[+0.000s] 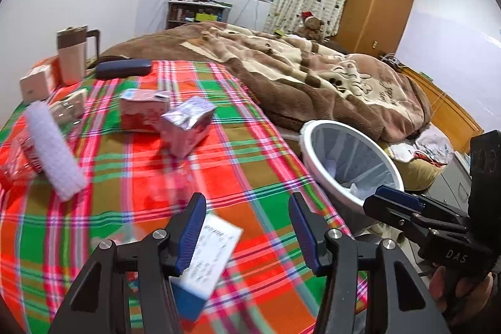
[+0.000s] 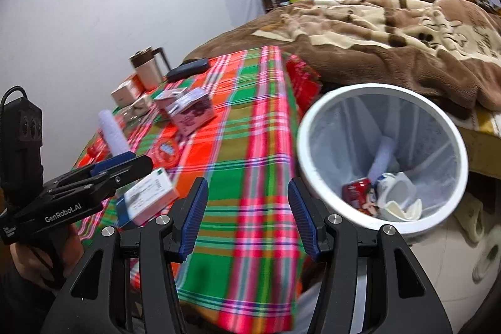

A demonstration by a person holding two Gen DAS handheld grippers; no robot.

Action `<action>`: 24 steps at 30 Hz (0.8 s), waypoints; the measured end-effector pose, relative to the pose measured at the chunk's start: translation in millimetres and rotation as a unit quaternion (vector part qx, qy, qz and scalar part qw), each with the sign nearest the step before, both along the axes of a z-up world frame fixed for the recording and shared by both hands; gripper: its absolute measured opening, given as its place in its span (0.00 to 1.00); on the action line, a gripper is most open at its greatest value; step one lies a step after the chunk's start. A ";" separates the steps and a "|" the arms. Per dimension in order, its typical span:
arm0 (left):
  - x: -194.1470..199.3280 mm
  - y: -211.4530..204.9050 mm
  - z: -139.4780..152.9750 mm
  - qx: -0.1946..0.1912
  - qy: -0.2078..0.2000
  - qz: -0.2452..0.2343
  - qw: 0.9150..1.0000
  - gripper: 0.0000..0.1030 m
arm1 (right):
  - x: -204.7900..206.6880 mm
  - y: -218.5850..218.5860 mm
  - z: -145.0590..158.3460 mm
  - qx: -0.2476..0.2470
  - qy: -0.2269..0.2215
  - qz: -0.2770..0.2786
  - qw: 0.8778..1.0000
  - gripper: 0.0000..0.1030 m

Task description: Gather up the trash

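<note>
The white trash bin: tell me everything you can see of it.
The white trash bin is round, with a thick smooth rim that looks like plastic, and a pale translucent liner inside. It stands upright and open, with no lid, beside the plaid-covered table and in front of the bed with the brown blanket. At its bottom lie a red wrapper and crumpled white pieces. Neither gripper touches it; the right gripper is open near its rim.
</note>
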State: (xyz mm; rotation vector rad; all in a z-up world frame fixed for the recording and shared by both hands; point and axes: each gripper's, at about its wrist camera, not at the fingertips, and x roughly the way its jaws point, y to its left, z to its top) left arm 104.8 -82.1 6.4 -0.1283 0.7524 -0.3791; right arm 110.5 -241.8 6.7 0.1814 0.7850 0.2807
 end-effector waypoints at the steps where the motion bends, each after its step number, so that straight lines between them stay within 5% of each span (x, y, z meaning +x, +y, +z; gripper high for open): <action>1: -1.7 4.6 -0.7 0.000 0.000 0.004 1.000 0.54 | -0.1 3.3 0.0 0.000 0.001 0.005 1.000 0.53; 24: -14.7 83.2 -21.9 0.017 0.020 0.097 0.995 0.54 | 4.8 39.5 -0.8 -0.005 0.009 0.055 0.998 0.53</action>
